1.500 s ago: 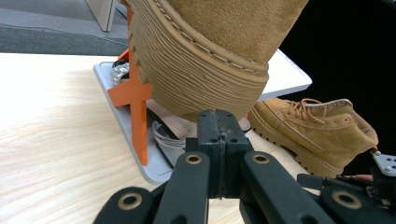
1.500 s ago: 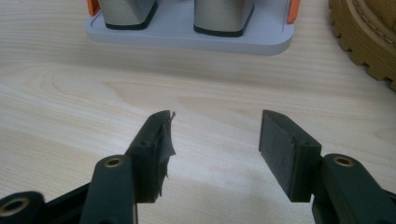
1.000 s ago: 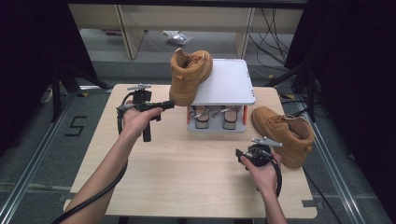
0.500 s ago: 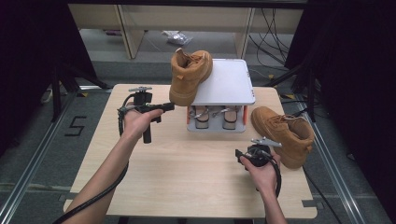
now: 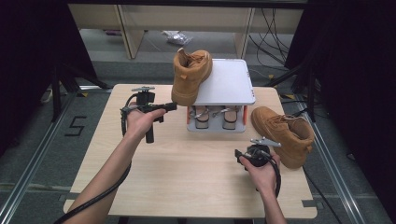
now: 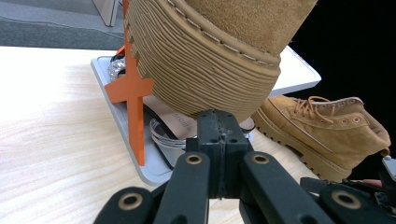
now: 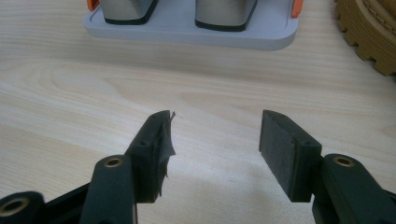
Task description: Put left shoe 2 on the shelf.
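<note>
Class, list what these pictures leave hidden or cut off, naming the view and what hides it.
- High view: the shoes under the rack's top shelf are mostly covered by it.
- Left gripper view: the upper part of the boot on the rack is cut off by the top edge.
- Right gripper view: the other boot is cut by the frame corner.

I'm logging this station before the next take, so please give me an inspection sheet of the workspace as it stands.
Surface: light wooden table, bare across the front.
Job's things: one tan boot on the white top shelf of the small shoe rack, its sole overhanging the left edge; second tan boot on the table right of the rack; sandals on the lower tier.
Clutter: nothing seen on the table.
Grippers: left gripper shut, tips at the raised boot's sole; right gripper open, low over bare wood.
Cables: black cable trails along the left forearm.
Surroundings: dark curtains, floor cables behind, a floor mark "5".
</note>
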